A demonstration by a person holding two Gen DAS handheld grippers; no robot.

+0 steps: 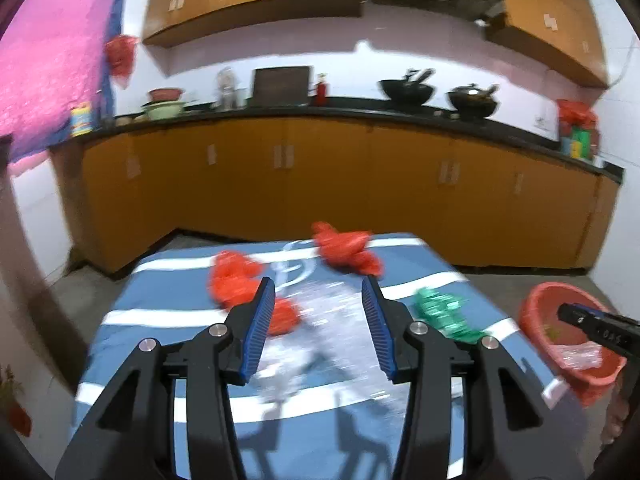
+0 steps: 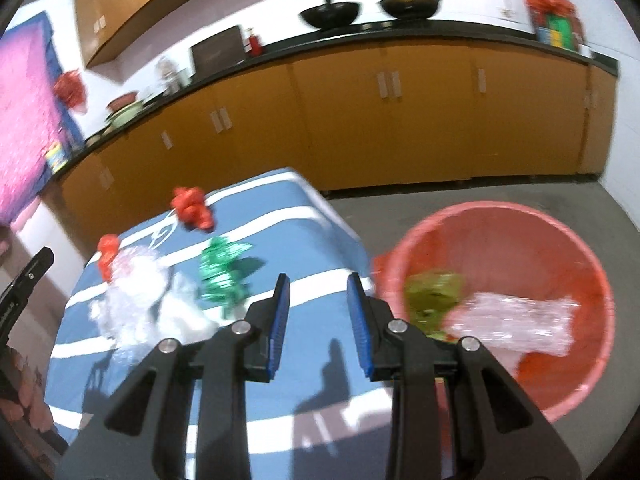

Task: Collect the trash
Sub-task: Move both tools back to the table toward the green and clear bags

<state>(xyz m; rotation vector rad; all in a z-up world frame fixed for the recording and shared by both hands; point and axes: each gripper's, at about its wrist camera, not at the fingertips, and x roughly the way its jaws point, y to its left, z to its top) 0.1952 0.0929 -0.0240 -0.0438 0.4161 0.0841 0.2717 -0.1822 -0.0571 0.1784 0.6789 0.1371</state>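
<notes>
left gripper [image 1: 319, 292] released, jaws wide apart, nothing between, above desk [image 1: 168, 312] with blue-white striped cloth. right gripper [image 2: 314, 284] also released, empty, over desk edge near red basket [image 2: 560, 248]. on desk: clear plastic wrap [image 1: 320, 320] in middle, green wrapper [image 1: 444, 312] to its right, red bag [image 1: 346, 248] at far side, two more red pieces [image 1: 234, 276] on left. basket on floor beside desk holds clear plastic [image 2: 516, 320] and green-yellow piece [image 2: 432, 296].

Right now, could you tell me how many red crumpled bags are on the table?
3: one red bag at the far edge, one far left, one behind the left gripper's finger. Others may be hidden.
</notes>
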